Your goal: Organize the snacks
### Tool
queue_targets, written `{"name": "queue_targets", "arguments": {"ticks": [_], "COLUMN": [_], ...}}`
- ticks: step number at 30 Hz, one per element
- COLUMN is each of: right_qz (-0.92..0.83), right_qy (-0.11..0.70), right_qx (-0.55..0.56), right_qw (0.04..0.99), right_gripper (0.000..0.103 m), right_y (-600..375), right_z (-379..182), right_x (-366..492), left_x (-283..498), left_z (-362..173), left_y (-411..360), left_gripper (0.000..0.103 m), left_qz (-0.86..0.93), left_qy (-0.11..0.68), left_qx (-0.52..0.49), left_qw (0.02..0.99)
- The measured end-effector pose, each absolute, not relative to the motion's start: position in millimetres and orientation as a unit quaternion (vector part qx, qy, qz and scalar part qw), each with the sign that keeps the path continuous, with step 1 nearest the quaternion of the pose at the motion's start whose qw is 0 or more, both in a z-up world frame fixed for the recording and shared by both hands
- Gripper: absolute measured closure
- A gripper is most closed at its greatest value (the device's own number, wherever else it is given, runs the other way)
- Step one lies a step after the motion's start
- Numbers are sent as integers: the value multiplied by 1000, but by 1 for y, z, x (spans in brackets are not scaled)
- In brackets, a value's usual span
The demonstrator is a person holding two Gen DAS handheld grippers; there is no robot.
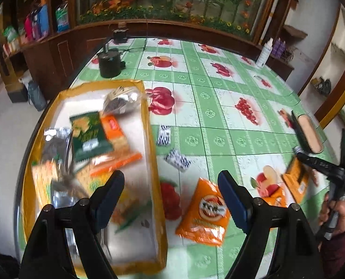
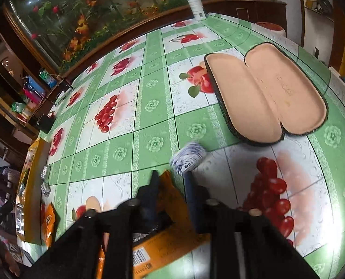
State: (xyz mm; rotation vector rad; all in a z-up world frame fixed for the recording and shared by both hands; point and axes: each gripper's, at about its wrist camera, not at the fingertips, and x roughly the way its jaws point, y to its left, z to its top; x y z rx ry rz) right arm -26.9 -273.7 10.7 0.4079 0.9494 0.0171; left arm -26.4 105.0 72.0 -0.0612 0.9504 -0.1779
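A yellow-rimmed tray (image 1: 149, 125) at the left holds several snack packets, among them a green one (image 1: 89, 134) and an orange one (image 1: 116, 137). My left gripper (image 1: 172, 200) is open and empty, above the tray's right rim. An orange snack bag (image 1: 202, 218) lies on the tablecloth between its fingers. Two small black-and-white packets (image 1: 164, 134) (image 1: 178, 159) lie beside the tray. My right gripper (image 2: 172, 186) is shut on an orange packet (image 2: 163, 248), held above the table; it also shows in the left wrist view (image 1: 296, 179). A small blue-white packet (image 2: 188, 158) lies just beyond its fingertips.
An open glasses case (image 2: 265, 97) with a tan lining lies at the right. A white spray bottle (image 2: 194, 0) stands at the far edge. A black pot (image 1: 109, 62) stands at the far left of the table. Wooden shelves and a flower mural are behind.
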Motion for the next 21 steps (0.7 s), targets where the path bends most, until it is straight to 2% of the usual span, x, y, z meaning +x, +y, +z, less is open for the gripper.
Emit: {"name": "queue_targets", "arguments": {"ticks": [8,14,16,18,21], "right_qz": [17,26,33,43,50], "right_qy": [450,447,445,441,429], "right_qx": [205,220,227,238,247], "right_qw": [869,867,866,864,867], "right_gripper": [85,85,85,84,84], "right_y": [-277,-281,-284,-286,-289], "right_z": [7,5,5,6,11], "right_x": [-26,-29,-29,-31,-36], "left_x": [49,64,62,59,56], "left_z": [43,13,6,10,18], "left_y": [83,66,59,57,62], "left_gripper": [21,21,37,43,45], "left_qz": [-31,-17,-36,-37,-81], "left_qy": [510,564,574,567,567], "left_qx": [30,85,89,89,47], "left_qw": [859,821,813,818,819]}}
